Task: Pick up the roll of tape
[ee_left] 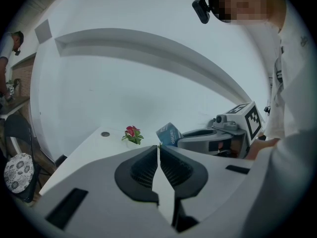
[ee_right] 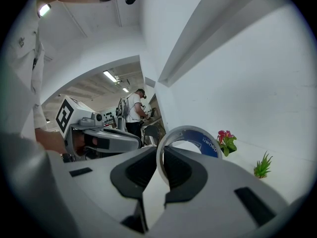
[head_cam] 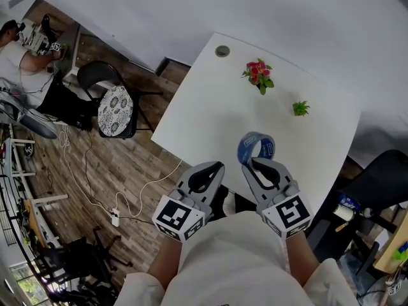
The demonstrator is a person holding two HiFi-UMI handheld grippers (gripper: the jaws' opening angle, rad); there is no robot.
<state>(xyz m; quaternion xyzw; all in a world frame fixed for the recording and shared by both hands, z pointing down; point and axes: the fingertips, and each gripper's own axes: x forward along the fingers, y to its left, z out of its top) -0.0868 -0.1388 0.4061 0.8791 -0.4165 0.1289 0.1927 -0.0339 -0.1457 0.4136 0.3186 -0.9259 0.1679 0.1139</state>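
The roll of tape is held over the near part of the desk, one wall pinched by the right tongs. The left tongs are closed on nothing. Because only a thin wall is gripped off-centre, the roll could be swung or slipped out by a jolt. As a ring, no long axis is shown. Its hole is turned roughly along the tongs.

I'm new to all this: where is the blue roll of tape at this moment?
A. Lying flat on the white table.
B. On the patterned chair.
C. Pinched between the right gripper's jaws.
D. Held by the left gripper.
C: the right gripper has its jaws clamped on the band of the roll of tape, while the left gripper is shut on nothing.
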